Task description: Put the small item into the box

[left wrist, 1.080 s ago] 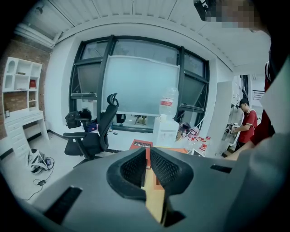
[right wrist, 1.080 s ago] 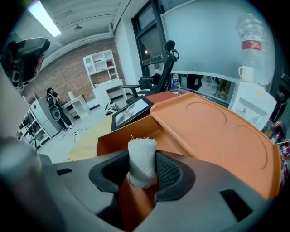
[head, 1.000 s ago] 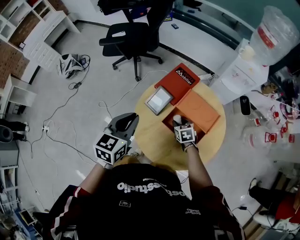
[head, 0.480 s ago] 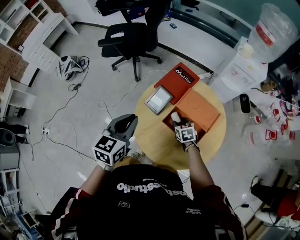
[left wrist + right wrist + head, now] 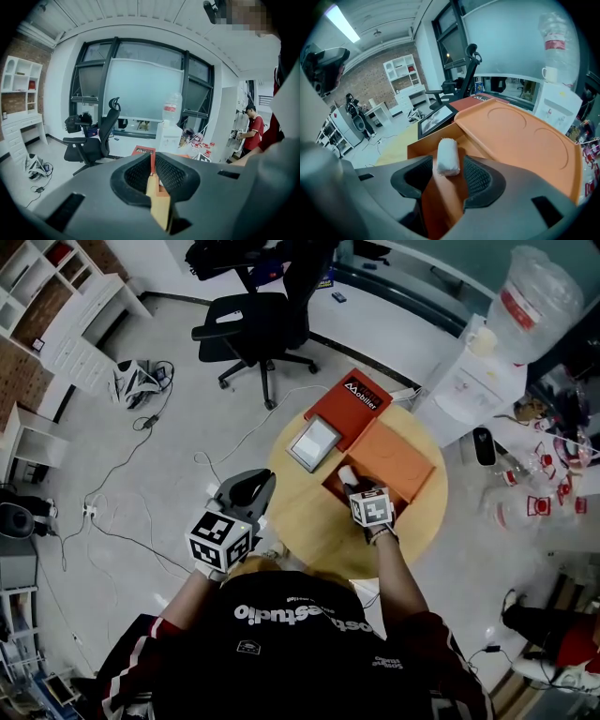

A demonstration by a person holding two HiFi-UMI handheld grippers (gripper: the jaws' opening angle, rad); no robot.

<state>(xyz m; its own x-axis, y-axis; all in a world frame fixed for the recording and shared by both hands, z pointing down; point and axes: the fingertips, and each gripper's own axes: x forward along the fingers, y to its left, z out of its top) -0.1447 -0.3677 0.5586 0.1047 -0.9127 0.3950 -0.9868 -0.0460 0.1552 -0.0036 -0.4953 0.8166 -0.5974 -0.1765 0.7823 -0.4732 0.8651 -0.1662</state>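
Observation:
The small item (image 5: 447, 157), a white cloth-like roll, lies in the open compartment of the orange box (image 5: 513, 133), whose near wall crosses just in front of it. My right gripper (image 5: 449, 165) hangs over that compartment. Its jaws have just been opening and stand open, one on each side of the roll without pressing on it. In the head view the roll (image 5: 347, 473) shows just beyond my right gripper (image 5: 353, 487), at the near left corner of the box (image 5: 394, 460). My left gripper (image 5: 249, 489) is shut and empty, held off the table's left edge.
The round wooden table (image 5: 300, 512) carries the box, its red lid (image 5: 353, 401) at the far side and a grey framed tablet (image 5: 314, 442). A black office chair (image 5: 248, 320) stands beyond, a water dispenser (image 5: 478, 371) at right. Cables lie on the floor at left.
The right gripper's jaws have opened and let go of the white roll, which now shows more plainly in the box. The left gripper has stayed where it was.

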